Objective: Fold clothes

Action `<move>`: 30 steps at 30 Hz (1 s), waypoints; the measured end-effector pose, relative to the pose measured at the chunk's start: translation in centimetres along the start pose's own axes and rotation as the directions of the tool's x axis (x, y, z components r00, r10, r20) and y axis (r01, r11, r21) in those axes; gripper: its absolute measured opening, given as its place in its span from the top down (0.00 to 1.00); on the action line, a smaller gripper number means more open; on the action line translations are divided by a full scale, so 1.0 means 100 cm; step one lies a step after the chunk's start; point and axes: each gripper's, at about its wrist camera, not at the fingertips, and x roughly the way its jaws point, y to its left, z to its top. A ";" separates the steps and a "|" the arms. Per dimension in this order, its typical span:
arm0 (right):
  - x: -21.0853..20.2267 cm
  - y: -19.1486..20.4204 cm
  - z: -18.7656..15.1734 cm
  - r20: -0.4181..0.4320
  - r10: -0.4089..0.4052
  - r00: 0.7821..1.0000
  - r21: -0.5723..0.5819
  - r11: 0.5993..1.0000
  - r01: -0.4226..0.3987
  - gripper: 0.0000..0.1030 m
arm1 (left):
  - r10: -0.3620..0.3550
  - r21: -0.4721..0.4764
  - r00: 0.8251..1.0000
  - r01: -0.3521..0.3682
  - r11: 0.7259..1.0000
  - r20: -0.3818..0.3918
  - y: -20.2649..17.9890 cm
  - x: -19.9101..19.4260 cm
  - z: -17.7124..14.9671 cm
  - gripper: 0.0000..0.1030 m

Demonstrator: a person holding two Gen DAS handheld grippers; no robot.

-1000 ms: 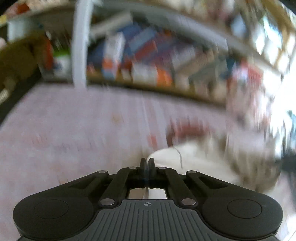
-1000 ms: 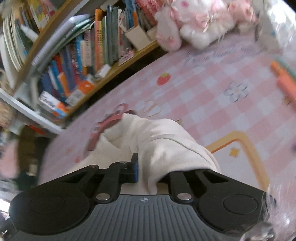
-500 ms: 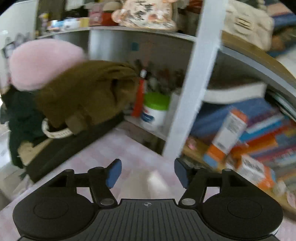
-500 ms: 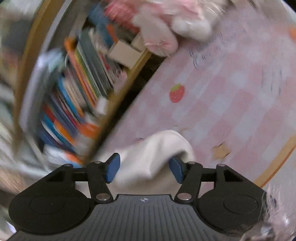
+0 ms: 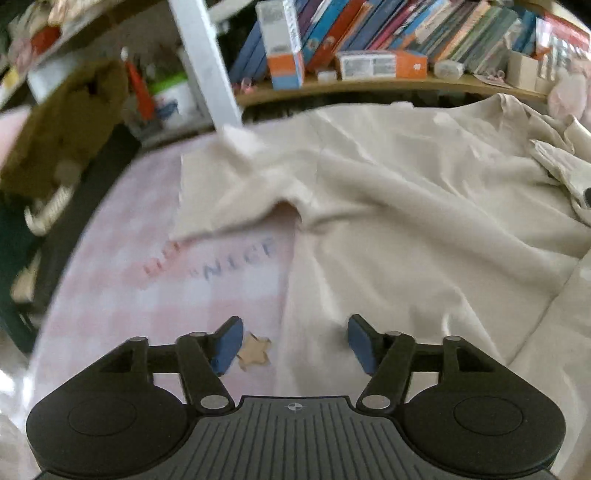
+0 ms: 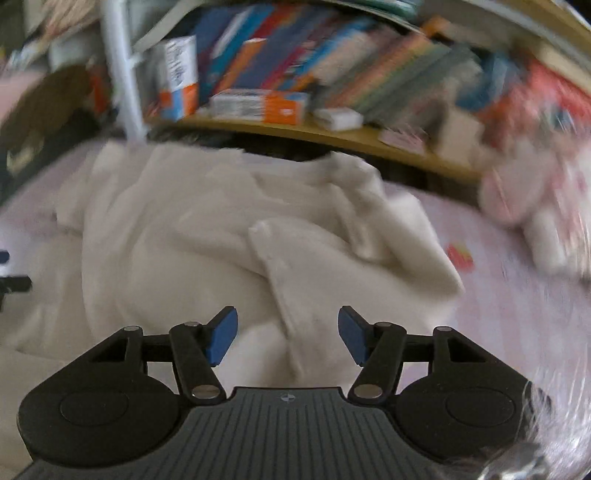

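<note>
Shirt: cream shirt (image 5: 424, 206) spread rumpled over a pink checked cloth (image 5: 166, 302) on the bench, short sleeve (image 5: 229, 192) out flat to the left, right side bunched in loose folds (image 6: 280, 236).
Handling: judged soft, light and limp; it should drape and slide on the cloth, so a lifted edge will sag unless pinched at two points.
Where to grip: judged best at a hem, sleeve edge or shoulder seam, where the fabric is doubled; which fold comes next the pictures do not settle.
Left hand-held gripper (image 5: 291, 345): fingers spread wide, holding nothing, over the shirt's near left edge and a tan star print (image 5: 255, 354).
Right hand-held gripper (image 6: 284, 338): fingers spread wide, holding nothing, over the bunched right side; this view is blurred.
Writing: "NICE" in blue (image 5: 240, 260) on the cloth, with blurred red letters (image 5: 162, 258) beside it, unreadable.
Books (image 5: 369, 33): spines and boxes on the shelf behind, titles too blurred to read.
</note>
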 end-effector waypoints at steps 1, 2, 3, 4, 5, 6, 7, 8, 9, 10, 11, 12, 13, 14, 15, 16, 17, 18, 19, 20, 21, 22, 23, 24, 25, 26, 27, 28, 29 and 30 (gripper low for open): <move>0.007 0.004 0.003 -0.008 -0.019 1.000 -0.024 1.000 0.019 0.55 | -0.017 -0.044 1.000 0.017 0.999 0.005 0.003 0.000 -0.001 0.71; 0.014 0.007 0.004 -0.022 -0.039 0.999 -0.036 0.999 0.038 0.58 | -0.021 -0.079 1.000 0.021 0.997 -0.004 0.006 -0.001 -0.003 0.97; 0.021 0.010 0.005 -0.035 -0.059 0.998 -0.049 0.997 0.058 0.60 | -0.026 -0.113 1.000 0.025 0.993 -0.013 0.008 -0.002 -0.005 0.98; 0.028 0.012 0.006 -0.048 -0.077 0.996 -0.057 0.996 0.074 0.61 | -0.032 -0.148 0.999 0.028 0.989 -0.022 0.011 -0.003 -0.007 0.98; 0.032 0.011 0.006 -0.056 -0.084 0.995 -0.049 0.995 0.081 0.61 | -0.036 -0.181 0.999 0.030 0.983 -0.030 0.014 -0.005 -0.009 0.98; 0.037 0.009 0.006 -0.065 -0.091 0.994 -0.042 0.995 0.088 0.65 | -0.027 -0.198 0.999 0.020 0.980 -0.034 0.016 -0.012 -0.019 0.98; 0.040 0.008 0.005 -0.073 -0.095 0.993 -0.035 0.995 0.093 0.68 | -0.019 -0.216 0.999 0.010 0.976 -0.038 0.019 -0.019 -0.028 0.98; 0.041 0.005 0.005 -0.075 -0.089 0.993 -0.029 0.996 0.087 0.69 | -0.011 -0.234 0.999 0.001 0.972 -0.042 0.022 -0.026 -0.038 0.98; 0.040 0.003 0.005 -0.078 -0.078 0.994 -0.024 0.997 0.077 0.73 | -0.002 -0.252 0.999 -0.009 0.968 -0.046 0.024 -0.033 -0.048 0.98; 0.040 0.001 0.007 -0.084 -0.052 0.995 -0.019 0.999 0.050 0.74 | 0.006 -0.269 0.999 -0.019 0.963 -0.051 0.027 -0.040 -0.057 0.98; 0.039 0.000 0.008 -0.090 -0.025 0.996 -0.014 1.000 0.024 0.74 | 0.014 -0.283 0.998 -0.029 0.959 -0.056 0.029 -0.047 -0.067 0.98; 0.038 -0.001 0.009 -0.095 -0.002 0.996 -0.010 1.000 0.001 0.77 | 0.015 -0.256 0.998 -0.032 0.966 -0.065 0.023 -0.052 -0.071 0.98; 0.038 -0.001 0.009 -0.096 0.008 0.995 -0.009 1.000 -0.009 0.80 | 0.003 -0.239 0.997 -0.021 0.971 -0.073 0.019 -0.054 -0.073 0.98; 0.038 -0.001 0.009 -0.096 0.015 0.995 -0.008 1.000 -0.016 0.82 | -0.008 -0.221 0.997 -0.010 0.975 -0.081 0.015 -0.057 -0.074 0.97; 0.039 -0.002 0.009 -0.096 0.009 0.995 -0.010 1.000 -0.010 0.85 | -0.018 -0.204 0.996 0.000 0.979 -0.088 0.012 -0.059 -0.075 0.91; 0.039 -0.002 0.008 -0.096 0.004 0.995 -0.010 1.000 -0.005 0.87 | -0.001 -0.193 0.996 -0.016 0.981 -0.085 0.013 -0.059 -0.072 0.90; 0.039 -0.003 0.008 -0.096 -0.001 0.995 -0.005 1.000 0.001 0.88 | 0.021 -0.186 0.997 -0.034 0.982 -0.068 0.013 -0.062 -0.071 0.90; 0.040 -0.003 0.007 -0.095 -0.007 0.995 -0.002 1.000 0.007 0.91 | 0.028 -0.193 0.999 -0.035 0.981 -0.037 0.014 -0.065 -0.066 0.89; 0.040 -0.004 0.007 -0.091 -0.017 0.996 -0.001 1.000 0.017 0.95 | 0.034 -0.200 0.999 -0.034 0.979 -0.006 0.015 -0.068 -0.061 0.88; 0.039 -0.005 0.006 -0.085 -0.030 0.996 0.003 1.000 0.030 0.95 | 0.023 -0.212 1.000 -0.019 0.977 0.016 0.015 -0.068 -0.055 0.87; 0.038 -0.006 0.005 -0.076 -0.038 0.996 0.012 0.999 0.040 0.96 | 0.013 -0.222 0.999 -0.004 0.975 0.037 0.016 -0.068 -0.049 0.87; 0.034 -0.009 0.004 -0.062 -0.032 0.998 0.038 0.999 0.035 0.96 | -0.003 -0.217 0.999 0.012 0.976 0.043 0.014 -0.064 -0.043 0.87; 0.030 -0.012 0.003 -0.048 -0.026 0.999 0.064 0.998 0.029 0.96 | -0.012 -0.198 0.999 0.020 0.980 0.041 0.010 -0.058 -0.038 0.87; 0.025 -0.015 0.002 -0.030 -0.017 0.999 0.095 0.995 0.020 0.97 | -0.014 -0.171 0.999 0.019 0.985 0.034 0.006 -0.052 -0.035 0.87; 0.015 -0.022 0.001 0.006 0.003 1.000 0.149 0.989 -0.004 0.97 | -0.012 -0.152 1.000 0.016 0.988 0.025 0.001 -0.048 -0.034 0.87; 0.002 -0.033 -0.002 0.049 0.010 0.999 0.223 0.975 -0.021 0.97 | -0.011 -0.132 1.000 0.012 0.991 0.016 -0.003 -0.044 -0.033 0.87; -0.012 -0.045 -0.005 0.094 0.008 0.996 0.306 0.951 -0.036 0.97 | -0.009 -0.114 1.000 0.010 0.993 0.007 -0.007 -0.041 -0.032 0.87; -0.029 -0.063 -0.014 0.142 -0.028 0.990 0.431 0.901 -0.036 0.97 | -0.016 -0.112 1.000 0.016 0.994 0.001 -0.007 -0.039 -0.033 0.87; -0.044 -0.085 -0.030 0.162 -0.086 0.983 0.583 0.812 -0.025 0.97 | -0.023 -0.111 1.000 0.022 0.994 -0.005 -0.007 -0.038 -0.034 0.87; -0.054 -0.107 -0.051 0.114 -0.141 0.983 0.727 0.687 0.014 0.97 | -0.029 -0.110 1.000 0.028 0.994 -0.011 -0.007 -0.037 -0.035 0.87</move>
